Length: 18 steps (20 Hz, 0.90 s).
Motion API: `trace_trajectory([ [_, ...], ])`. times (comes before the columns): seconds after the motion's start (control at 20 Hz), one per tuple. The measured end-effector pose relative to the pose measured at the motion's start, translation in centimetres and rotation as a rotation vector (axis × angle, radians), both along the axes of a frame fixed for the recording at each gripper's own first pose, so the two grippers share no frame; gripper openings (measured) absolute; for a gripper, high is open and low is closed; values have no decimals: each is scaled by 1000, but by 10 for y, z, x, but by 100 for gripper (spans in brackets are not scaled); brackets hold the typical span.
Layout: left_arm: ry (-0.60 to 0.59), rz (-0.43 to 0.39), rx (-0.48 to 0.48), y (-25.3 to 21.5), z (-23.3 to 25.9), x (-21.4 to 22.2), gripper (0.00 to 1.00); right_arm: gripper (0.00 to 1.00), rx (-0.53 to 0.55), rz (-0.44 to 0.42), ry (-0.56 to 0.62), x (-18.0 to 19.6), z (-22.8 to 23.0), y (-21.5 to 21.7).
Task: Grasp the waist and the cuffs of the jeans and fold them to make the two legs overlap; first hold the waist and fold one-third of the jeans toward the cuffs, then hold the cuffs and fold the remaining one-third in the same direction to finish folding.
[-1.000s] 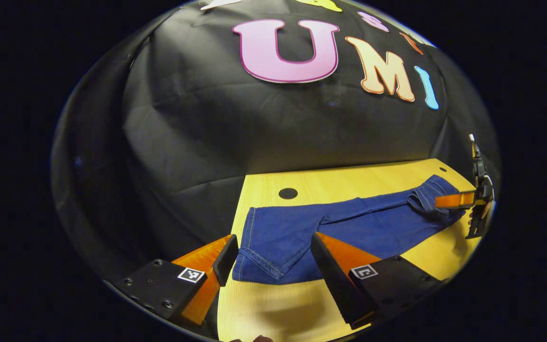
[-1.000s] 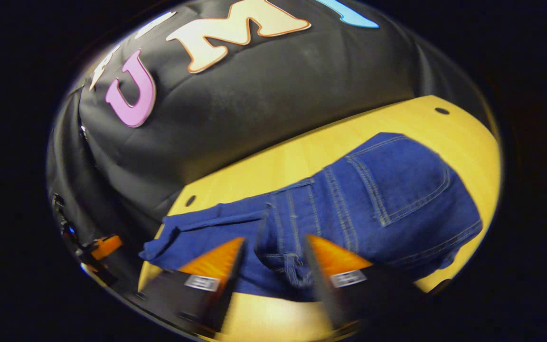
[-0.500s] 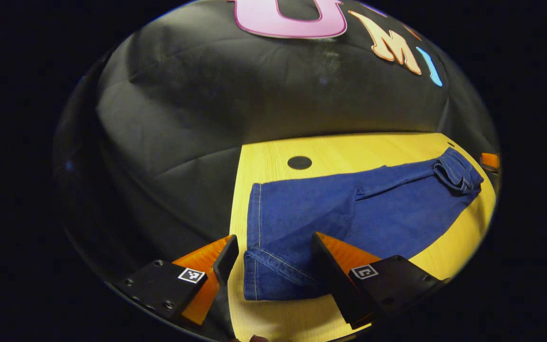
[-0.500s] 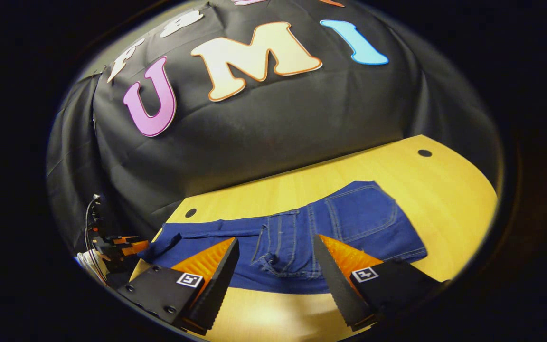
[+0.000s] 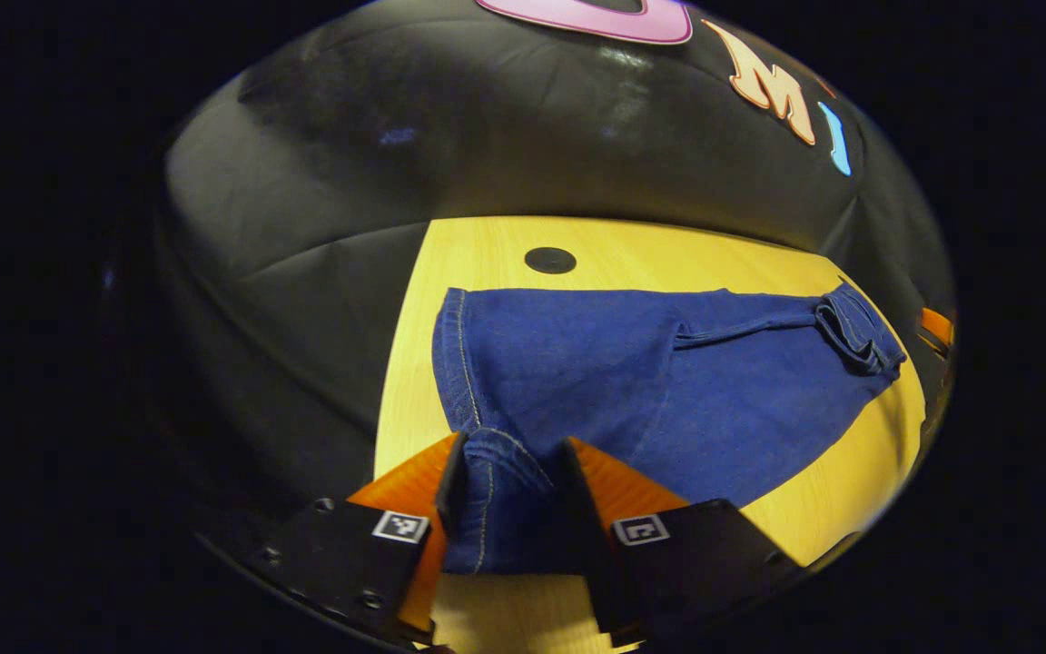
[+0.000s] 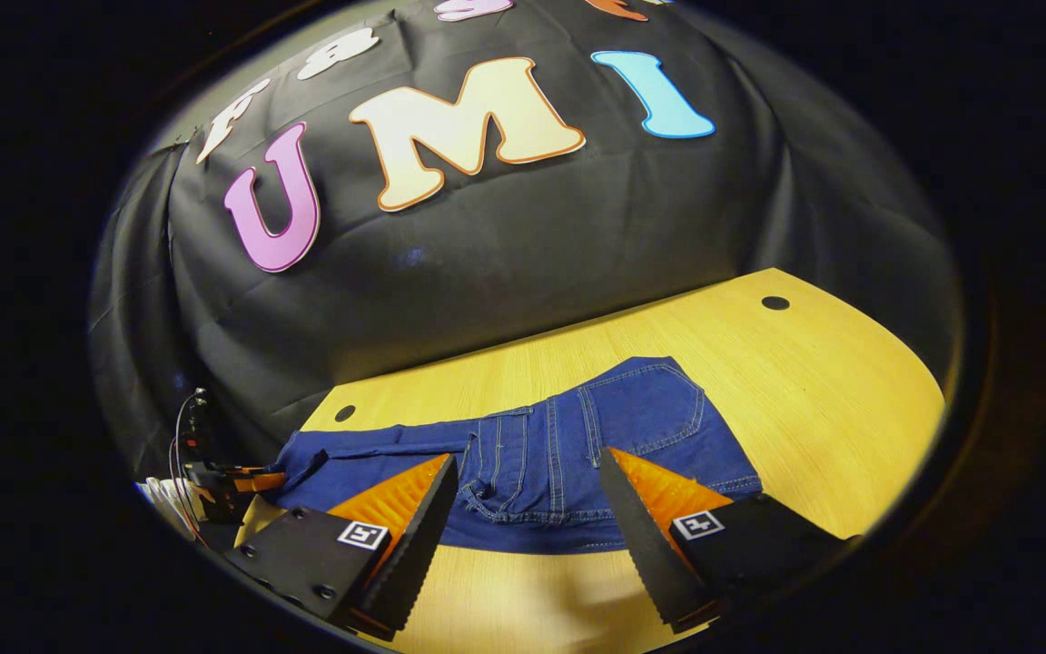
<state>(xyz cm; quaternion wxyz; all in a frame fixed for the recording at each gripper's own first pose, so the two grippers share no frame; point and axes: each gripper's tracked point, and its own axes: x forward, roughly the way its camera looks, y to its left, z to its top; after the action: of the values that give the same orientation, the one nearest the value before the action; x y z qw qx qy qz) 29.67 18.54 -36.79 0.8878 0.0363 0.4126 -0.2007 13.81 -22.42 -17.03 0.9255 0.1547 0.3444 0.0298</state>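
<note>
**Cuff end pinched, waist end not yet gripped**

The blue denim jeans [image 5: 668, 381] lie lengthwise across the yellow wooden table [image 6: 841, 391]. The left gripper [image 5: 503, 490] pinches the near cuff [image 5: 496, 509]. At the opposite waist end [image 6: 577, 454], the right gripper [image 6: 527, 527] hovers spread wide, holding nothing

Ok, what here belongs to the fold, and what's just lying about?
Job: jeans; cuff, pinched in left gripper; waist, between open right gripper.
Lying about: table, its holes, booth wall.
</note>
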Motion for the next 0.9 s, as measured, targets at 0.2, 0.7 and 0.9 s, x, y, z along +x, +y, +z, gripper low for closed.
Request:
trace_trajectory([
  [0.2, 18, 26, 60, -4, -3, 0, 17, 98, 12, 16, -23, 3, 6, 1],
  [0.7, -102, 119, -65, -71, 107, -2, 0, 98, 19, 89, -103, 5, 50, -35],
  [0.9, -161, 76, -89, -130, 160, -8, 0, 98, 44, 97, -113, 1, 63, -64],
])
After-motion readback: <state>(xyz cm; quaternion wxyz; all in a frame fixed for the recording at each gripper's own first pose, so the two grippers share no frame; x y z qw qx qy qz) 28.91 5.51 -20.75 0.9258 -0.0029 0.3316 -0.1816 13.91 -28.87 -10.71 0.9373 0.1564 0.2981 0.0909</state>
